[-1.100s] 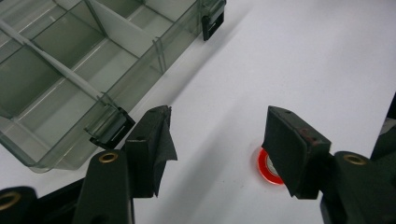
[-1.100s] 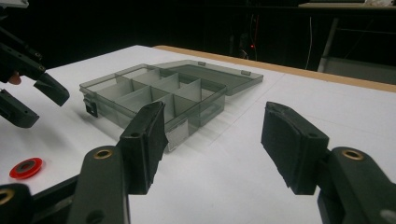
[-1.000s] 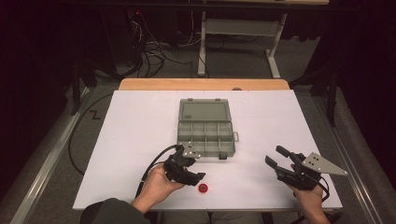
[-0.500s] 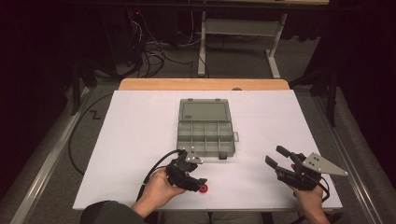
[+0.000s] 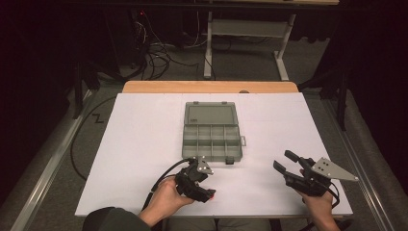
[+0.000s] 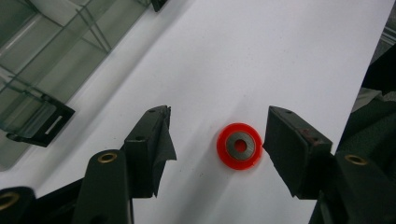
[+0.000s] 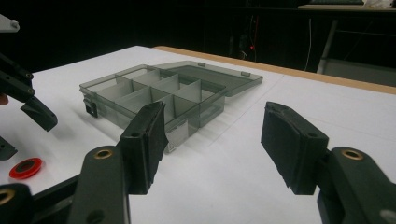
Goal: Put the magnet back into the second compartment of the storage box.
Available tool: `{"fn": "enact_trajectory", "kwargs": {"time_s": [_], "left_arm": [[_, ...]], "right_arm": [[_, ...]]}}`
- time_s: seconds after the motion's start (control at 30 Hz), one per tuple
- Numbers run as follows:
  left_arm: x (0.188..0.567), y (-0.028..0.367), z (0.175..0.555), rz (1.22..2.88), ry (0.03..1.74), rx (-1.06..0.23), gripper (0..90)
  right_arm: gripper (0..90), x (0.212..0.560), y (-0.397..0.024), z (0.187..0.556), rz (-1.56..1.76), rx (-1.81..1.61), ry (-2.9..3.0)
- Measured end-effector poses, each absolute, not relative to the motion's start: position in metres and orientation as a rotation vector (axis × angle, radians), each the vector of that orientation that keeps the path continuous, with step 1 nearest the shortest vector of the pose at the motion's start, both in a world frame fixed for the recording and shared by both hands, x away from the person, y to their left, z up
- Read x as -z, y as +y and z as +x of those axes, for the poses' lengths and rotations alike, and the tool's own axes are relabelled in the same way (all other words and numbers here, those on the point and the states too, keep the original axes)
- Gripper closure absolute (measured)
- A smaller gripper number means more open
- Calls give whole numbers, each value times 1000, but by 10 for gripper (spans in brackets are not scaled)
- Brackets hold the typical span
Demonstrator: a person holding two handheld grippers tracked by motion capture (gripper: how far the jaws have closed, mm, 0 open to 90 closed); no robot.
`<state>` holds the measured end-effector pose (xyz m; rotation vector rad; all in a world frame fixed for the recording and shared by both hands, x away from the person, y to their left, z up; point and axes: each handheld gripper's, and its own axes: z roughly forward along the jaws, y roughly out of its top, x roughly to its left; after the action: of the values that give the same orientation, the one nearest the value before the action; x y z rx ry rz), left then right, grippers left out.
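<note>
Black hand-held gripper [image 5: 204,188], brass screws, grey plate, black cable; dark sleeve [image 5: 113,220].

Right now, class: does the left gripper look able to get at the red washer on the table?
Probably yes. The left gripper hangs just above the red washer with its fingers spread either side; nothing lies between them but bare white table.

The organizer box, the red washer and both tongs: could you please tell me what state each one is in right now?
Organizer box: lid open and laid flat, visible compartments empty.
Red washer: lying flat on the white table, between the left tongs' jaws but not gripped.
Left tongs: open, jaws either side of the washer, which sits nearer one pad.
Right tongs: open, nothing between the jaws.
</note>
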<state>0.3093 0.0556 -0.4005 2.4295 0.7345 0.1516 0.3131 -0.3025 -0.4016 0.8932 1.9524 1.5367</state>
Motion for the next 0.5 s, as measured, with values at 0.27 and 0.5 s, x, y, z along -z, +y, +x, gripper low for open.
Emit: {"fn": "enact_trajectory", "kwargs": {"time_s": [0.27, 0.5], "left_arm": [[405, 50, 308, 2459, 720, -124, 405], [409, 46, 308, 2494, 708, -116, 415]], "right_arm": [[418, 402, -302, 313, 895, -1536, 1954], [418, 402, -302, 313, 896, -1537, 1954]]}}
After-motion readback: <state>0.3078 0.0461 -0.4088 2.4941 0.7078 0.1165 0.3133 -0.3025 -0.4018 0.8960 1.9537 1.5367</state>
